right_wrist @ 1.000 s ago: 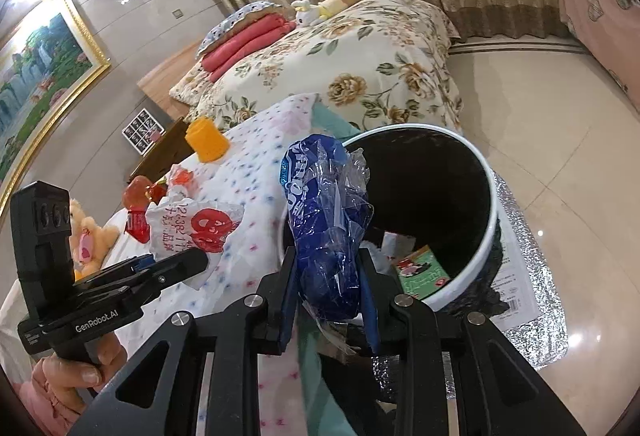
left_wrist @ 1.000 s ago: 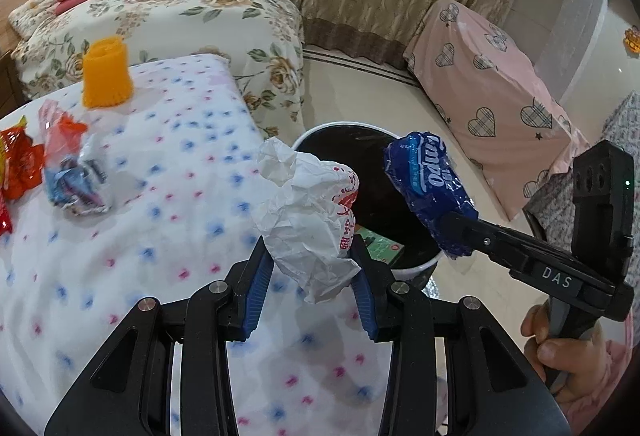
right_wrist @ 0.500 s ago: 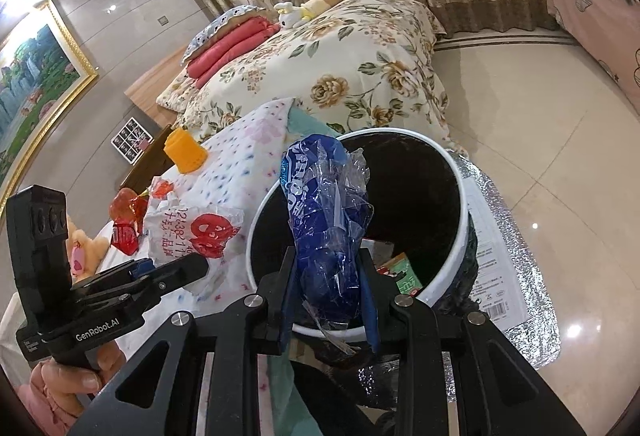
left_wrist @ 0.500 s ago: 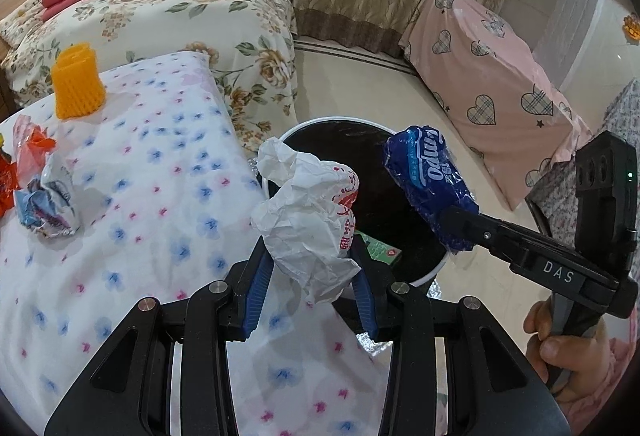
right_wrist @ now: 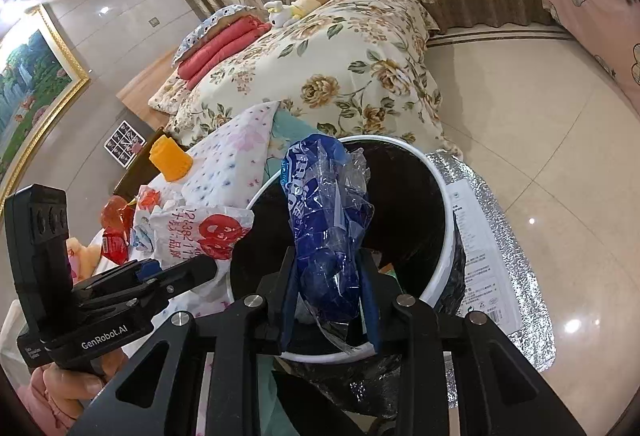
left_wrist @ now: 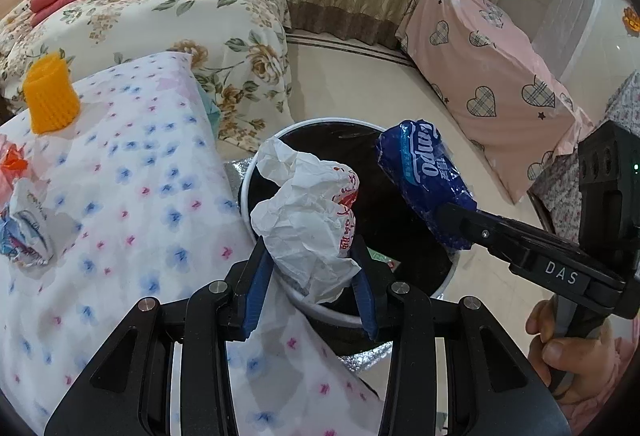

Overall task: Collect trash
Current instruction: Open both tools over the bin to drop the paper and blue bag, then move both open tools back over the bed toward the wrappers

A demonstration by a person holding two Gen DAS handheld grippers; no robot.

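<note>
My left gripper point(left_wrist: 310, 276) is shut on a crumpled white paper bag with red print point(left_wrist: 308, 216) and holds it over the near rim of the black bin with a white rim point(left_wrist: 280, 296). My right gripper point(right_wrist: 330, 296) is shut on a blue plastic tissue wrapper point(right_wrist: 324, 220), held above the bin's mouth point(right_wrist: 440, 192). The wrapper also shows in the left wrist view point(left_wrist: 424, 176), and the white bag in the right wrist view point(right_wrist: 200, 232). Some trash lies at the bin's bottom point(left_wrist: 380, 258).
A table under a flowered cloth point(left_wrist: 120, 196) holds an orange foam sleeve point(left_wrist: 50, 102), a crumpled wrapper point(left_wrist: 24, 236) and red wrappers point(right_wrist: 116, 228). A floral bed point(left_wrist: 160, 16) stands behind. A pink heart-print cover point(left_wrist: 488, 76) is at right. Silver foil point(right_wrist: 508, 256) lies under the bin.
Both grippers have moved forward with their trash, from beside the table edge to over the bin's mouth. The table items have slid left in view.
</note>
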